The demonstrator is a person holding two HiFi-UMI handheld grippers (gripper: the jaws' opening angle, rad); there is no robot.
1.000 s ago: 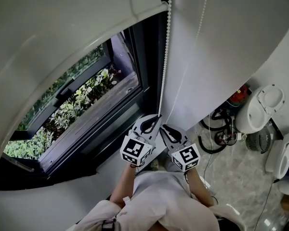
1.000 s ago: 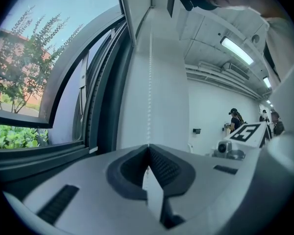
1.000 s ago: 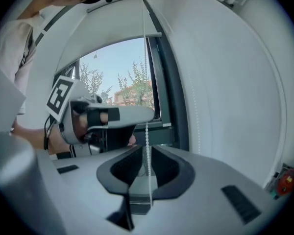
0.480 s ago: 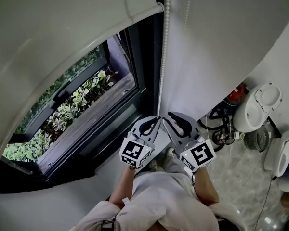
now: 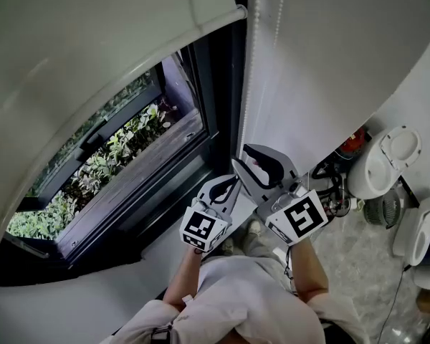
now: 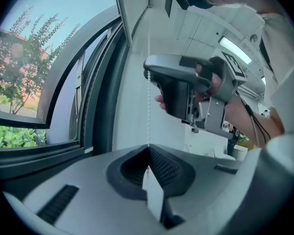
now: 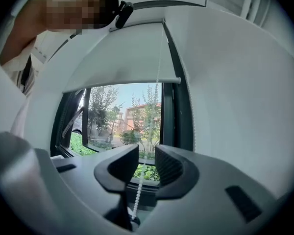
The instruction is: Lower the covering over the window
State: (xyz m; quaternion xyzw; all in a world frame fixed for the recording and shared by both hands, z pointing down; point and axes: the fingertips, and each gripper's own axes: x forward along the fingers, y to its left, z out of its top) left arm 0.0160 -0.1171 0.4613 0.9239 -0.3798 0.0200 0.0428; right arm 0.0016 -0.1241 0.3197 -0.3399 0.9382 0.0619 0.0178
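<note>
Pinching bead cord [image 5: 245,84] with left gripper [image 6: 148,149] beside window [image 5: 115,165]; opening right gripper [image 7: 147,156] around cord. Risk: closing off-line, maybe missing cord, stalling blind [image 5: 79,56].

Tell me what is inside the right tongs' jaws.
A white bead chain runs between the opening jaws of the right tongs, apparently unpinched. Its lower end disappears behind the tongs' body.
</note>
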